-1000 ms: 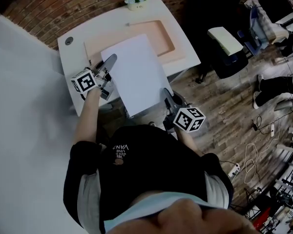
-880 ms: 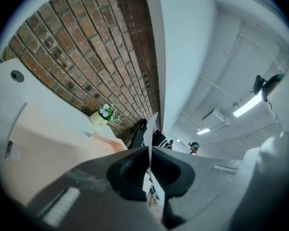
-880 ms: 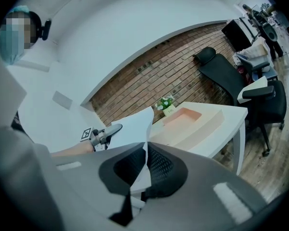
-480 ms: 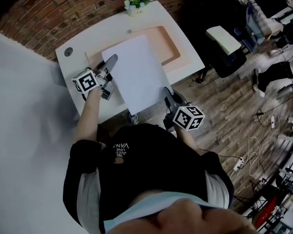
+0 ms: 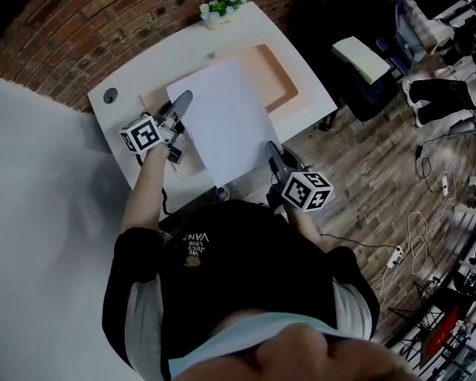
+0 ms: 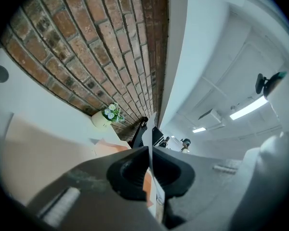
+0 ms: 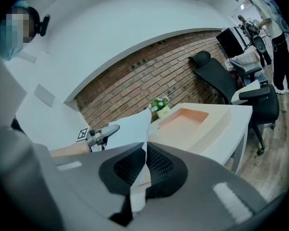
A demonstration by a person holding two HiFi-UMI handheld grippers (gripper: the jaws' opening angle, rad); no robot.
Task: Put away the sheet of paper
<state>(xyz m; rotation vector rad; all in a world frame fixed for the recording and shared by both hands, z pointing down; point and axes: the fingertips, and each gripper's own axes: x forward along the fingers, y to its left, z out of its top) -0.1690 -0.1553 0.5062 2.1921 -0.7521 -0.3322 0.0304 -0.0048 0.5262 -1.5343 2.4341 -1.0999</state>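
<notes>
Seen from above, a person stands at a white desk (image 5: 135, 74) against a brick wall, holding a white sheet of paper (image 5: 226, 121) in the air with two grippers. The sheet lies roughly flat. Its long axis runs away from the person toward the wall, angled slightly left at the far end. It hangs over the desk's front edge and covers the near left part of a shallow peach tray (image 5: 276, 76) set on the desk.

The left gripper (image 5: 182, 100) has its jaws pressed together on the sheet's left long edge, close to the far corner. The right gripper (image 5: 270, 149) pinches the sheet at its near right corner. In each gripper view the paper shows as a thin edge clamped between the dark pads.

A small pot of white flowers (image 5: 220, 6) stands at the desk's far edge, past the tray. Its label is too small to read. Each gripper carries a cube with black-and-white square markers. White print on the person's black shirt (image 5: 197, 247) appears upside down; only "VAN" is legible.
</notes>
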